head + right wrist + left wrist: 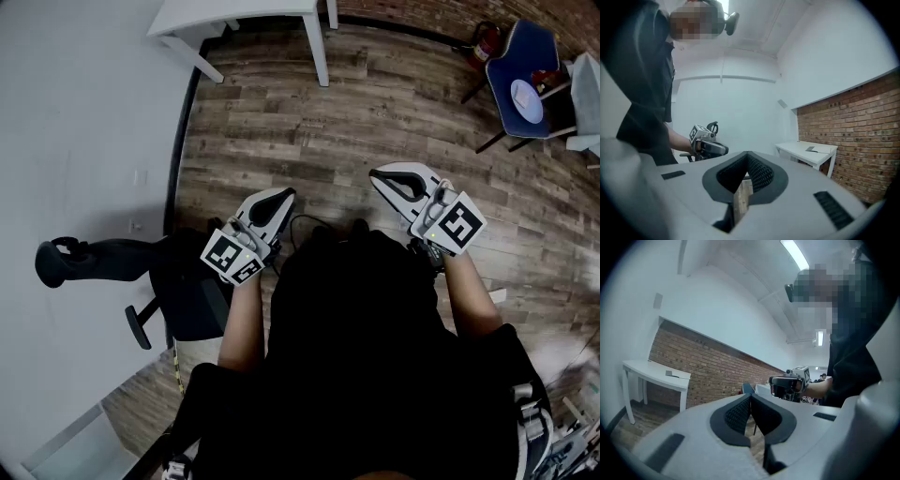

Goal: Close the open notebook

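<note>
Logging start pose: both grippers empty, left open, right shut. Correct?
No. The left gripper is shut too, its jaws together in the left gripper view. The right gripper is shut and both are empty, as stated.

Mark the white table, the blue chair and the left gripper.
white table (234, 14), head view, its top.
blue chair (525, 52), head view, its blue cushion.
left gripper (281, 195), head view, between its shut jaws' tips.
</note>
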Tool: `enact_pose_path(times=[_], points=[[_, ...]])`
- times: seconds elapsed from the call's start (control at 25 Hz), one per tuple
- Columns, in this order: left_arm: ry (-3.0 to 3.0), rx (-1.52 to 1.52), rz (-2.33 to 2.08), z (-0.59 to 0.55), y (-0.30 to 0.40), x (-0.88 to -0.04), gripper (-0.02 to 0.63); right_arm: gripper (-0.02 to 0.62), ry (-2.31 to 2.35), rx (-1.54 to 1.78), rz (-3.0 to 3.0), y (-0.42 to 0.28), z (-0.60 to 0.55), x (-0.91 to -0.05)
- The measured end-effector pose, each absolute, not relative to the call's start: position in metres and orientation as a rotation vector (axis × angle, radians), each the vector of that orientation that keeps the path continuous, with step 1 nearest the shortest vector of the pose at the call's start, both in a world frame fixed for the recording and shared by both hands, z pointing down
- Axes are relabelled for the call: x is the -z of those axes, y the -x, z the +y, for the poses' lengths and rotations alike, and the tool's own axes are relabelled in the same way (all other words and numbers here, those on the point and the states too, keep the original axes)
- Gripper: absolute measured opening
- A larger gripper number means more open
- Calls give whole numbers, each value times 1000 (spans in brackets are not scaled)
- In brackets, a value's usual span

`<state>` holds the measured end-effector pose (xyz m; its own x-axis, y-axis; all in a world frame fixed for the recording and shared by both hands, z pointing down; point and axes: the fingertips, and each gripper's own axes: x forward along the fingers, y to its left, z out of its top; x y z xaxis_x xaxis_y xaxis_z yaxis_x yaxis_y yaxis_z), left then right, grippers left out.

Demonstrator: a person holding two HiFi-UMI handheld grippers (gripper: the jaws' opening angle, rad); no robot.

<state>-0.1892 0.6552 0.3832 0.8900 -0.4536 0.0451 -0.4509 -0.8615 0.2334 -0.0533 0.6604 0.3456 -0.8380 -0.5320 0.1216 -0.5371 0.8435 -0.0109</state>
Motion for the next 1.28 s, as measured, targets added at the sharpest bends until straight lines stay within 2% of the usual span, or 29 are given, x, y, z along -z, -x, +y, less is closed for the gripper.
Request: enact_pose_path(times=[0.76, 1.28], points=[[-2838, 21, -652, 648, 118, -373, 17, 2, -708, -137, -2975, -4, 663, -350], [-2765, -26, -713, 611, 141, -399, 17, 2, -722, -251, -3002, -4, 626, -370]])
